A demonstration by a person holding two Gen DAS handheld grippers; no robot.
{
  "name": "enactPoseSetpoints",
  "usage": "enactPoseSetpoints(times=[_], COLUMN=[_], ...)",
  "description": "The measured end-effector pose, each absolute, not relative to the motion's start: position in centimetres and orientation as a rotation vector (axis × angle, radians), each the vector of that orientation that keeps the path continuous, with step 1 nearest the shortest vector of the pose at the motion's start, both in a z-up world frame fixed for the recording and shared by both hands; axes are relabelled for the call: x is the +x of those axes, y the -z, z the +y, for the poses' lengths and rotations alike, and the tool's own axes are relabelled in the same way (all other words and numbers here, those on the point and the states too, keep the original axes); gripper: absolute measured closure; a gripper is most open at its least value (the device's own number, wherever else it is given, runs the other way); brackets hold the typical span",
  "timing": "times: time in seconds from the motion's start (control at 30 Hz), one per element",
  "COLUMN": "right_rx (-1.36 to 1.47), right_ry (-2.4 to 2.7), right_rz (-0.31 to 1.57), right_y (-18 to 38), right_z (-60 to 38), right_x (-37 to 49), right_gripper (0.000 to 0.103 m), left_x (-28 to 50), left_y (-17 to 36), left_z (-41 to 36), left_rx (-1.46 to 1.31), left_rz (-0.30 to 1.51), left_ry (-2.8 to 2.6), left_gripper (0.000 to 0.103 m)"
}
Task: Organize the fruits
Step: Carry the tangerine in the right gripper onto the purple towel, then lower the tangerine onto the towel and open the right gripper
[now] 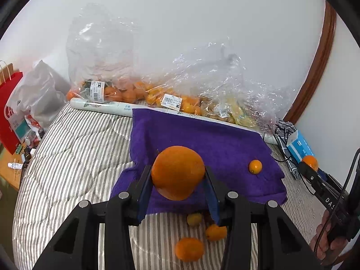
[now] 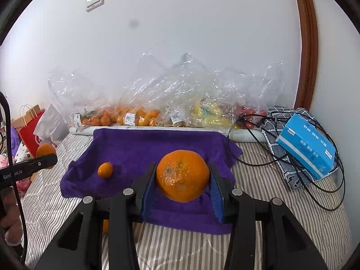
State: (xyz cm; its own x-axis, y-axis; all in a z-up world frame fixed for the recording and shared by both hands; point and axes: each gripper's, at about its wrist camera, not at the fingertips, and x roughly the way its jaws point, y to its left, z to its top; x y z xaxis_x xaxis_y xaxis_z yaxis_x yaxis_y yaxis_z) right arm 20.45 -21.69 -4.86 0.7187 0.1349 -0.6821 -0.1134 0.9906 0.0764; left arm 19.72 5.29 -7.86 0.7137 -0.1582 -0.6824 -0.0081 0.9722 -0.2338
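So the left hand-held gripper (image 1: 177,181) is clamped on a big orange (image 1: 177,172) over the near-left edge of the purple towel (image 1: 202,135) on the bed (image 1: 74,157). A small tangerine (image 1: 255,166) sits on the towel between the two. The right hand-held gripper (image 2: 182,183) pinches its own orange (image 2: 182,175) over the towel's near right. Round fruit, soft bedding: once set down, either could probably roll off the towel.

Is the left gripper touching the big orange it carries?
Touching: in the left wrist view both pads of the left gripper press the big orange's sides.
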Motion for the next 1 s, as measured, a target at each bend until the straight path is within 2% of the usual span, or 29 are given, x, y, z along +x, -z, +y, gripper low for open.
enactPoseSetpoints(times=[0.43,1.0], right_rx=[0.033,0.001], right_ry=[-0.132,-0.064], right_rz=[0.784,0.886], right_y=[7.8,12.1], right_z=[-22.4,-24.6], right_x=[24.0,25.4], right_gripper=[0.060,0.060], left_x=[24.5,25.8], left_y=[11.0,15.2], left_z=[4.6,5.6], left_rx=[-0.191,-0.233], left_rz=[0.808,0.914], left_ry=[0.087,0.087], left_gripper=[0.062,0.062])
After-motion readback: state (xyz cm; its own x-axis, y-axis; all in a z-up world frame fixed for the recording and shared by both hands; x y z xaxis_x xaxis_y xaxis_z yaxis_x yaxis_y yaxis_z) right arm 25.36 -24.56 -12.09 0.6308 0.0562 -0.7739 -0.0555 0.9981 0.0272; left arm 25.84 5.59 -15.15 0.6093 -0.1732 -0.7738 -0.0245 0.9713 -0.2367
